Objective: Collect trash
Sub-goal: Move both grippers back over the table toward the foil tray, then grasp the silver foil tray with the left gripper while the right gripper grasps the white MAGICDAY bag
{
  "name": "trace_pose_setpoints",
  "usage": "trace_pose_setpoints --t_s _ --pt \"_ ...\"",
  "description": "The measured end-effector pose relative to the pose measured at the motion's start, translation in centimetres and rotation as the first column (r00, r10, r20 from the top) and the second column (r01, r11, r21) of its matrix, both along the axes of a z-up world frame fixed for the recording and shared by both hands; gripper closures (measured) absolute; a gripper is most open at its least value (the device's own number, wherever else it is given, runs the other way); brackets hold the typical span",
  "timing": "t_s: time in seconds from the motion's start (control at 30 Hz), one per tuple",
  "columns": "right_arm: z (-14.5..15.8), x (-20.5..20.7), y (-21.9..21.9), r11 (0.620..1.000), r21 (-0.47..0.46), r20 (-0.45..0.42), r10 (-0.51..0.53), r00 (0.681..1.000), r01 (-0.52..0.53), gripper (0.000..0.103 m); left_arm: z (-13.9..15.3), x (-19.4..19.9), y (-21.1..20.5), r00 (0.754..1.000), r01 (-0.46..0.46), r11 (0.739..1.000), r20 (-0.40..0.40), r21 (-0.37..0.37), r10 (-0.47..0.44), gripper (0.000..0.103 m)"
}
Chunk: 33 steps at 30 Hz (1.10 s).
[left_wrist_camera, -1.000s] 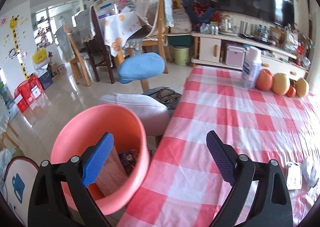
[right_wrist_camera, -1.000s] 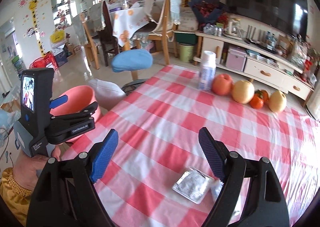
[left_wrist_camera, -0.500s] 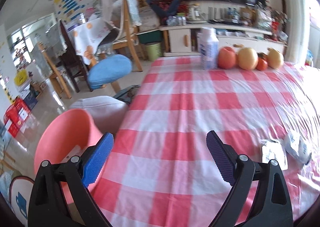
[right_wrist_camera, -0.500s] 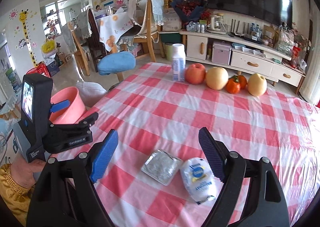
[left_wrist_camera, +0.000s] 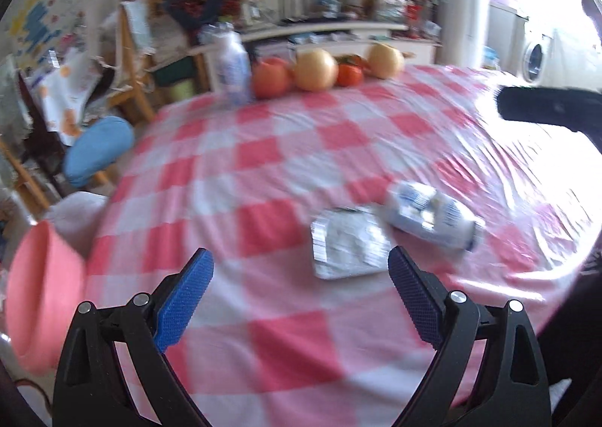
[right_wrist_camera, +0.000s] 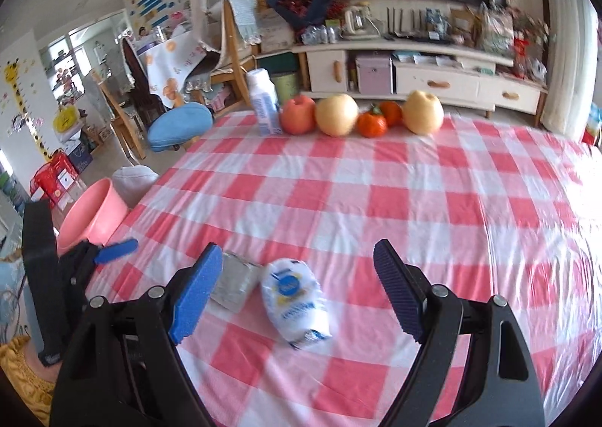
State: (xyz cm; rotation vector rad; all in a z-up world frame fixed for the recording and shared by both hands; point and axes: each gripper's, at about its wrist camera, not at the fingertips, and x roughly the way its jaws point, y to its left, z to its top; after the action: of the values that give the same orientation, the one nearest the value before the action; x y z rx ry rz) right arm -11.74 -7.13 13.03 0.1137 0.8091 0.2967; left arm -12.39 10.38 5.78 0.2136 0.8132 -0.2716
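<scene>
**Two pieces of trash, one in front of each tool**

On the far left, off the edge of the counter, stands the round pink plastic bin. From here it looks like the place the trash must go, and it is well apart from both pieces of trash.

Next comes the left tool. Its two blue pads are spread wide and nothing is between them. The flat silver foil packet lies on the pink and white checked cloth of the counter, just ahead of this tool and a little toward its right pad. The packet lies flat, so it gives little to grab from above. The left tool is the nearer one to it.

Just beside the foil packet, to its right, lies the soft white plastic bag with a blue and yellow label. Whether the two touch cannot be told. In the right wrist view the bag's long way runs from far to near, slanting a bit to the right.

The right tool has its pads wide apart too and holds nothing. The white bag lies ahead of it, inside the gap but closer to the left pad. The pads stand on both long sides of the bag, so this tool looks well placed to go down and close across its narrow way.
</scene>
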Motion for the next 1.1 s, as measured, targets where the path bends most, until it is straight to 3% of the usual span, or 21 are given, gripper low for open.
trace_pose_setpoints --t_s 0.3,0.47,0.57,0.87,0.97,1.1 --pt "-4.1 0.3 0.4 0.995 0.016 -0.147 0.098 0.984 -0.097 0.02 -2.6 1.4 -2.8 0.995 0.009 1.0 -0.098 -0.001 -0.009 0.01" --pt "-5.8 0.6 0.8 0.99 0.028 -0.197 0.138 0.971 -0.135 0.027 -3.9 3.1 -3.0 0.989 -0.016 1.0 -0.144 0.018 0.019 0.01" --pt "-6.5 0.8 1.1 0.988 0.032 -0.218 0.155 0.964 -0.152 0.029 -4.5 3.9 -3.1 0.987 -0.029 0.999 -0.159 0.032 0.034 0.01" --pt "-7.6 1.5 2.1 0.98 0.034 -0.24 0.201 0.95 -0.199 0.033 -4.8 5.1 -2.5 0.982 -0.054 0.998 -0.184 -0.026 0.048 0.01" --pt "-7.7 1.9 2.1 0.98 0.039 -0.242 0.201 0.949 -0.197 0.034 -4.8 5.3 -2.8 0.983 -0.042 0.999 -0.177 -0.028 0.037 0.015" --pt "-7.5 2.0 1.8 0.982 0.016 -0.236 0.186 0.954 -0.188 0.034 -4.5 5.4 -3.0 0.986 -0.029 0.999 -0.167 -0.032 0.023 0.03"
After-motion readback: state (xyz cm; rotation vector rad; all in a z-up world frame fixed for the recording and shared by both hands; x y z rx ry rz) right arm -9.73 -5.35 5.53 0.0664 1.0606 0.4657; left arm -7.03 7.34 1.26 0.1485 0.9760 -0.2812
